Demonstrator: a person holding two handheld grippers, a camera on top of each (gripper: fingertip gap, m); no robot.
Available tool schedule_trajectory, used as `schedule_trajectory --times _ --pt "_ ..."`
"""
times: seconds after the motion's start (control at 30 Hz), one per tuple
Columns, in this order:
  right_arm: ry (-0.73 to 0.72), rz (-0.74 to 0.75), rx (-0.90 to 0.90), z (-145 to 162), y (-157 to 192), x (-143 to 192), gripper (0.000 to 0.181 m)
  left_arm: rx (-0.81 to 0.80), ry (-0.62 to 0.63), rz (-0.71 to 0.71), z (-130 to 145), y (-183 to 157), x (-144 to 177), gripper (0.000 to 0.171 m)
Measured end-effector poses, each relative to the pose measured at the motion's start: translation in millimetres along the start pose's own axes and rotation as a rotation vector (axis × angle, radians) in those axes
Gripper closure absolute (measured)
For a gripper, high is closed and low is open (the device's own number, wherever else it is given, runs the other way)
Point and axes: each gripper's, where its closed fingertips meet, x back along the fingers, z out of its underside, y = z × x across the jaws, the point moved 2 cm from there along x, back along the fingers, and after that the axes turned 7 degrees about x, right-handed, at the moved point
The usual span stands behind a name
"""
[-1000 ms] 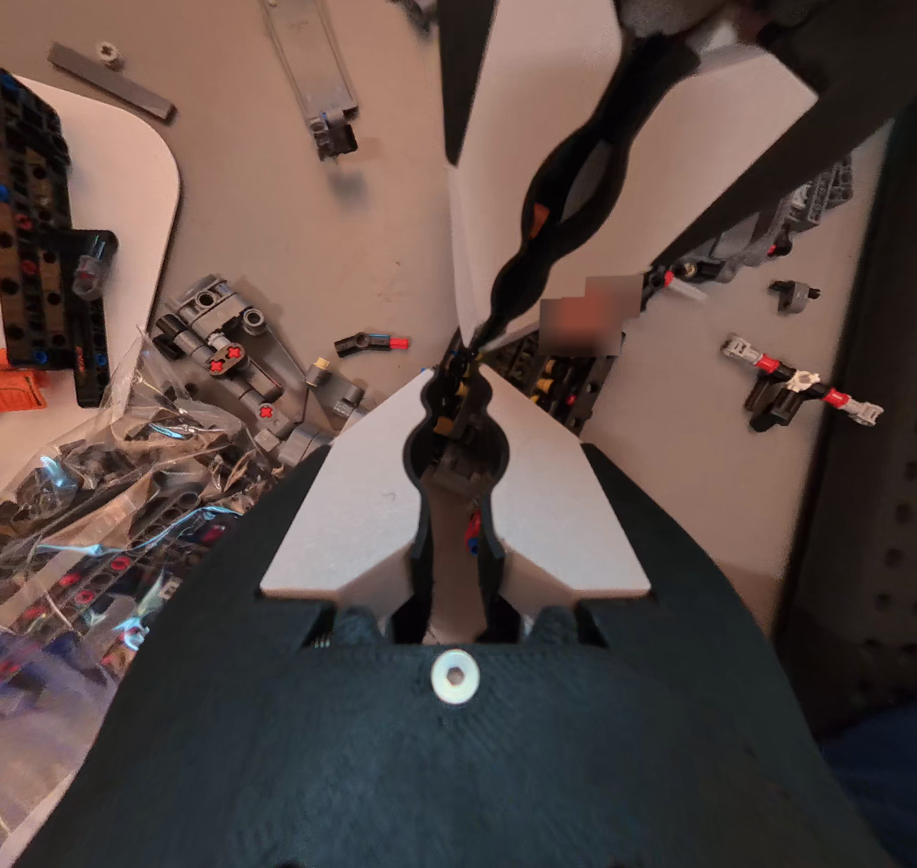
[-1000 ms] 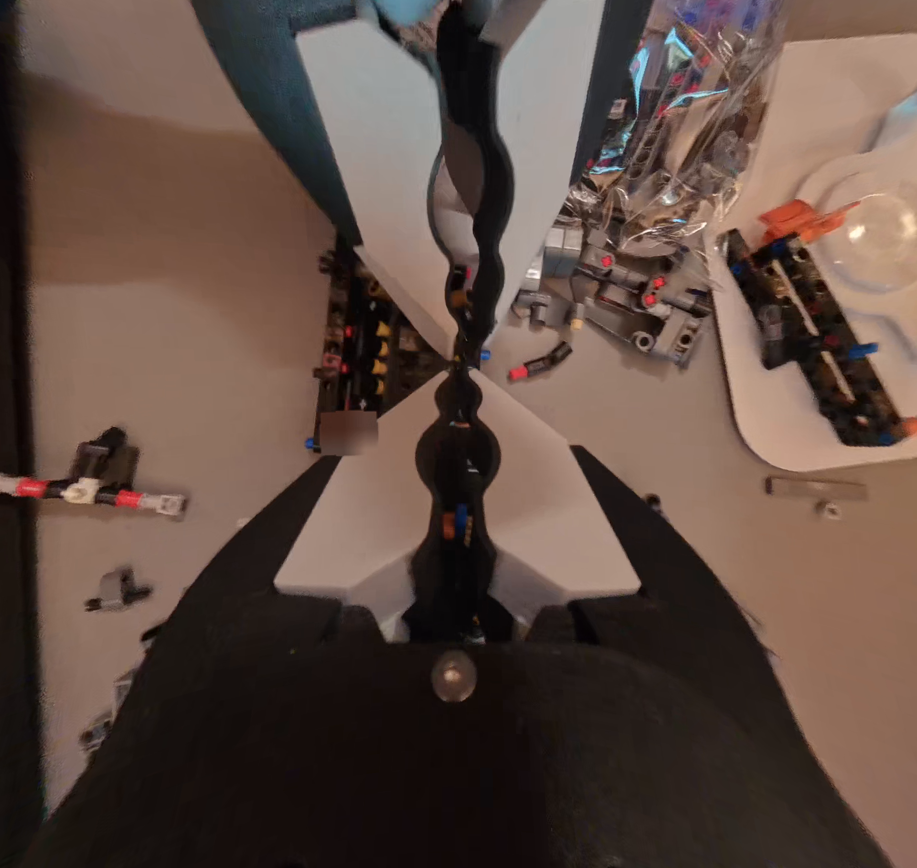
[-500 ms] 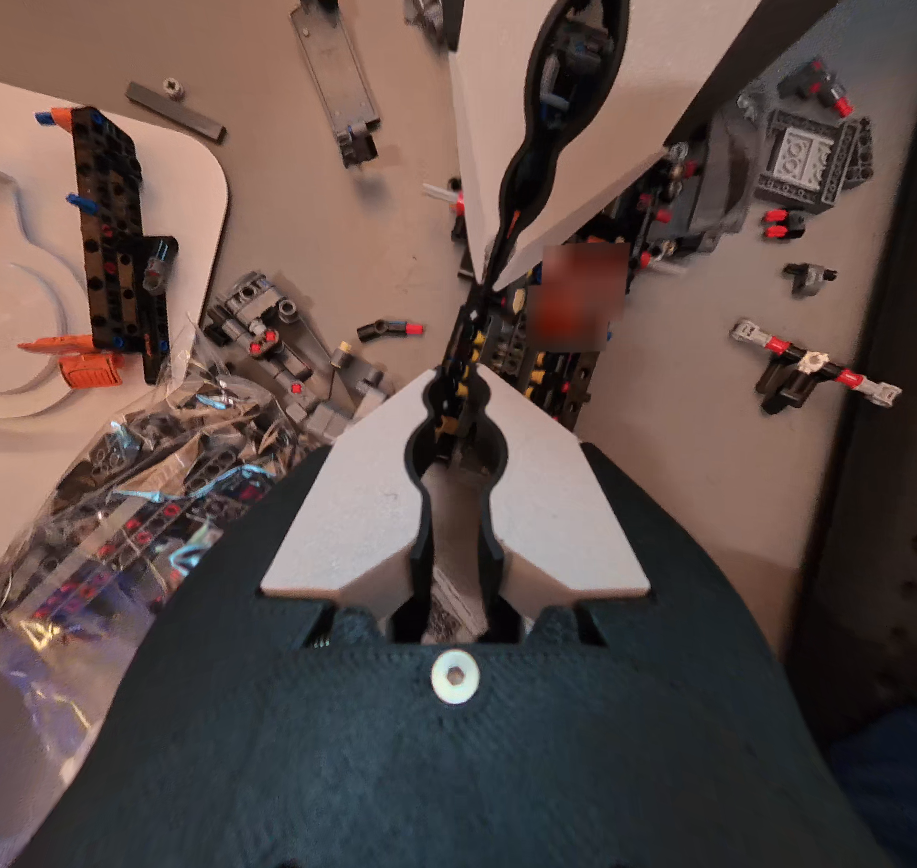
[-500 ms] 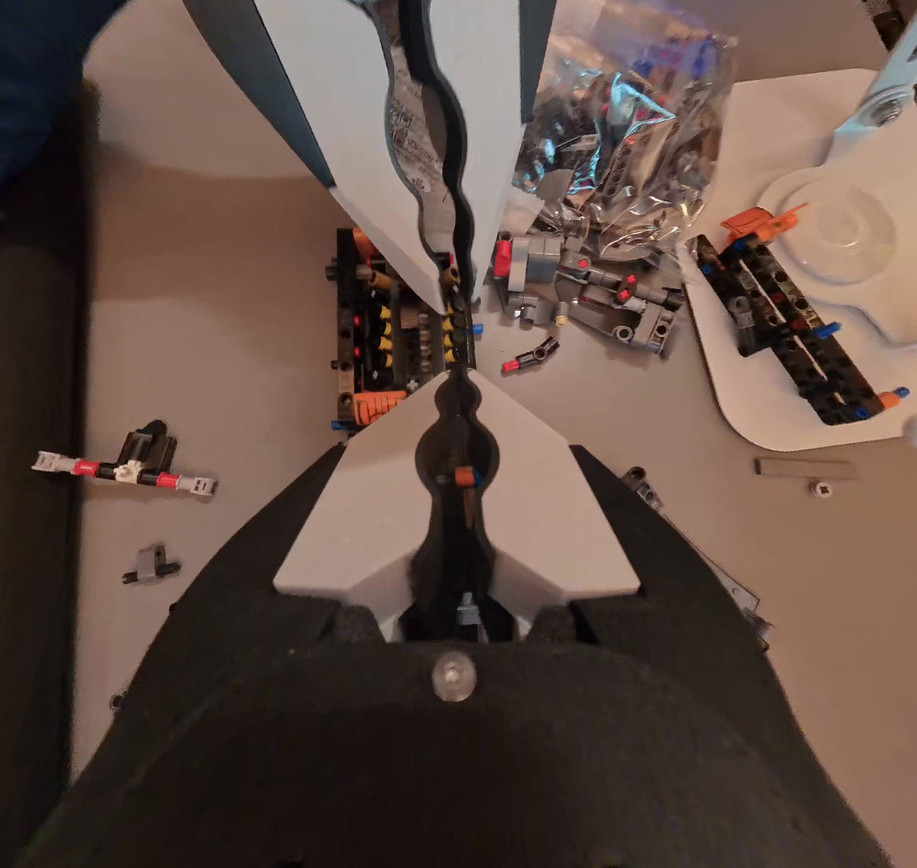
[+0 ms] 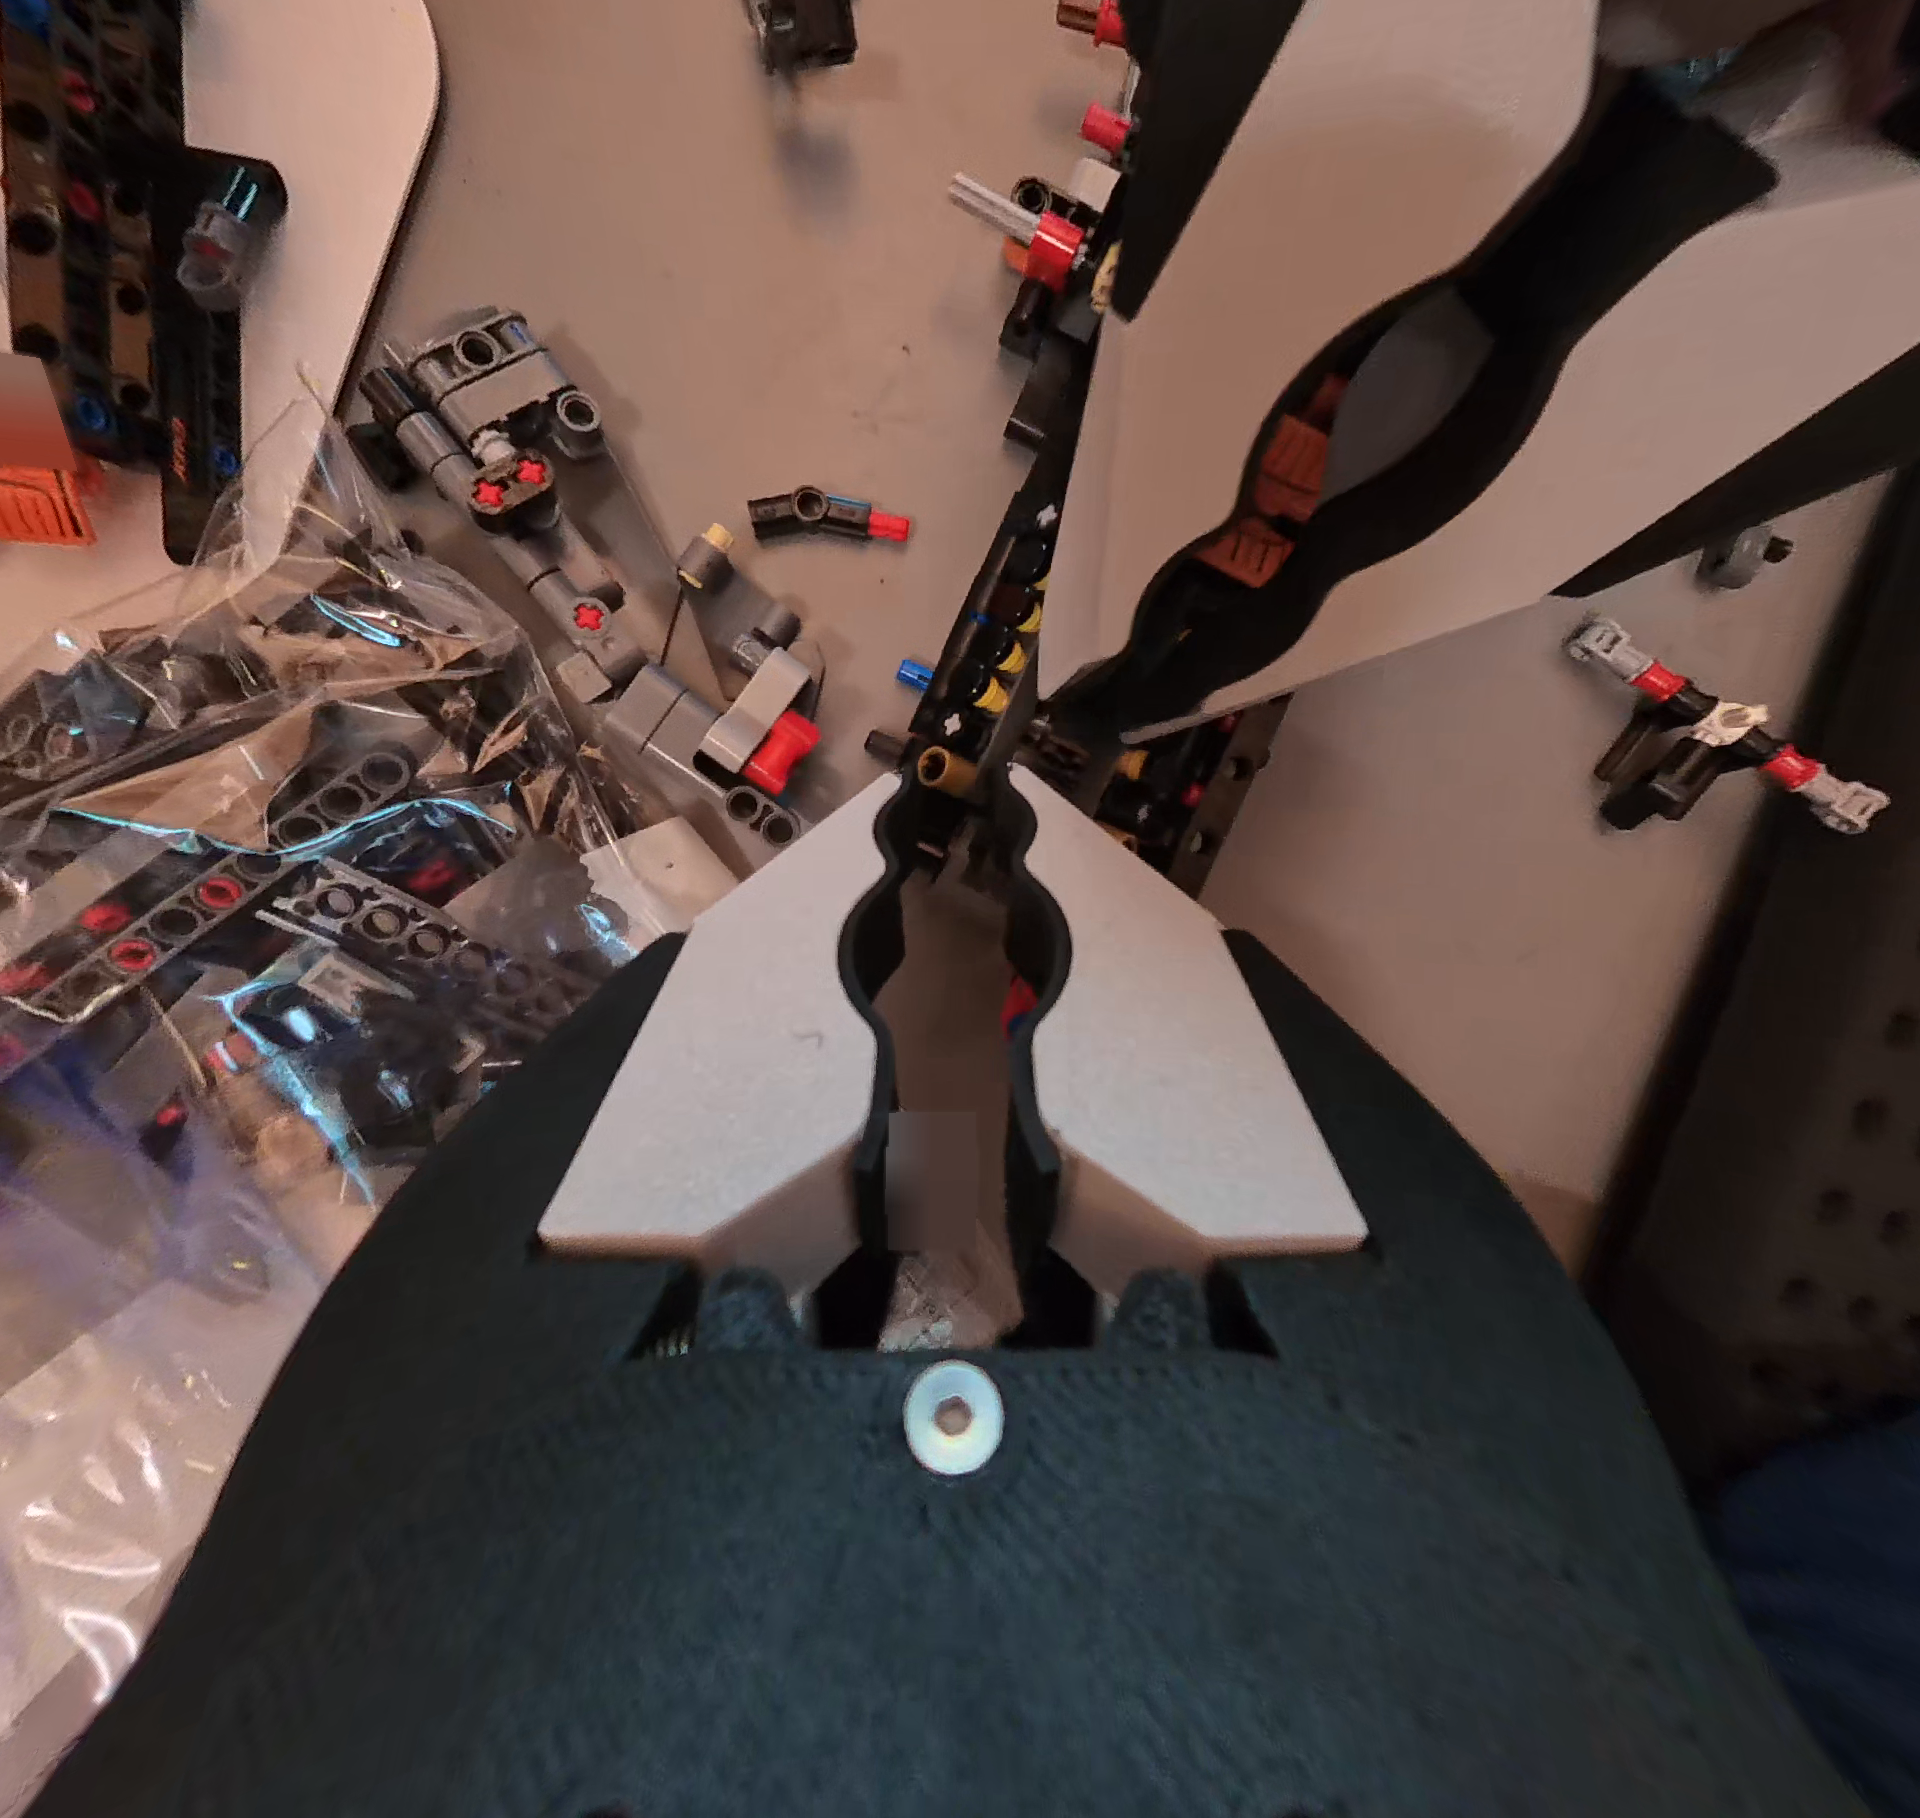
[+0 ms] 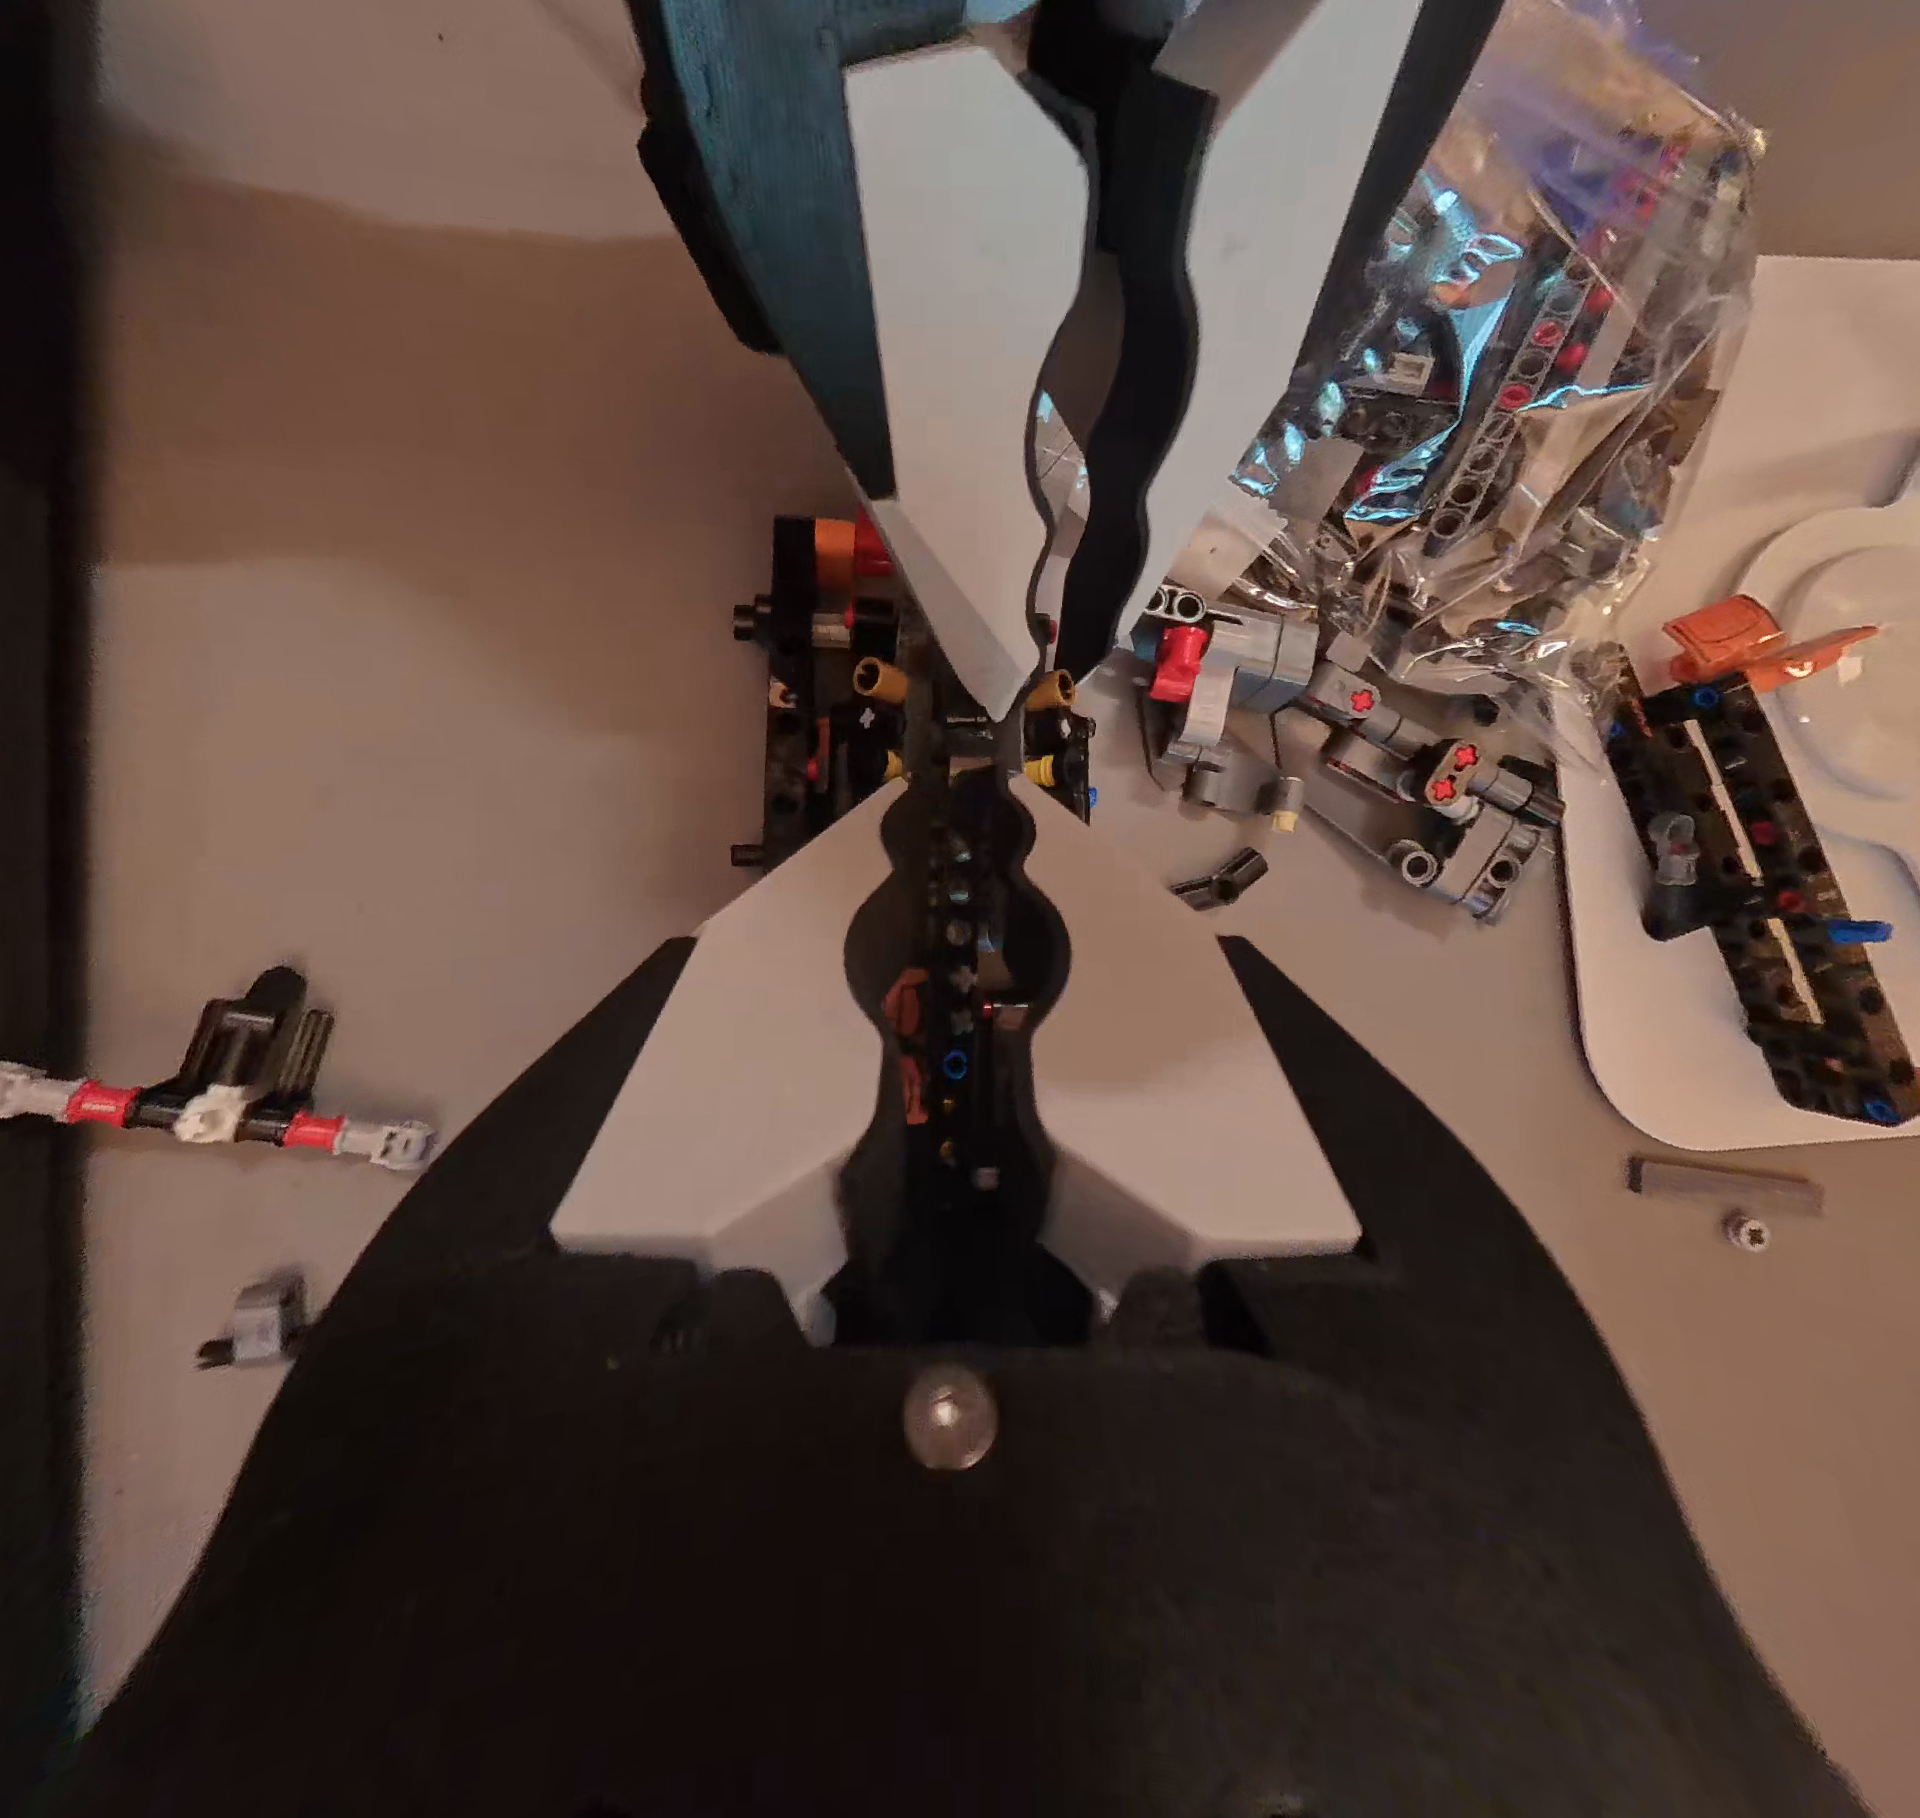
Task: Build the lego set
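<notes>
Left wrist view shows our left gripper (image 5: 951, 792) pinching the near end of the black frame (image 5: 987, 667). Half a second ago we were higher; now both tools have come down, the right gripper (image 6: 956, 781) closed on its far end, ready for seating.

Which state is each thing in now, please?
left hand-held gripper: shut on the black frame.
right hand-held gripper: shut on the black frame.
black frame: partly built, clamped by both.
plastic bag: lying on the table, parts inside.
grey assembly: loose on the table, untouched.
</notes>
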Motion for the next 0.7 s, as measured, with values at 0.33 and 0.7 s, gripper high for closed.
schedule_trajectory --times 0.33,0.7 --pt "-0.019 -0.008 -0.02 -0.6 -1.4 -1.5 0.175 0.014 -0.017 0.025 -2.0 -0.6 -1.9 0.161" --pt "-0.118 -0.042 -0.132 3.8 -9.4 10.3 0.176 0.016 -0.063 0.067 -6.4 0.8 -2.9 0.169"
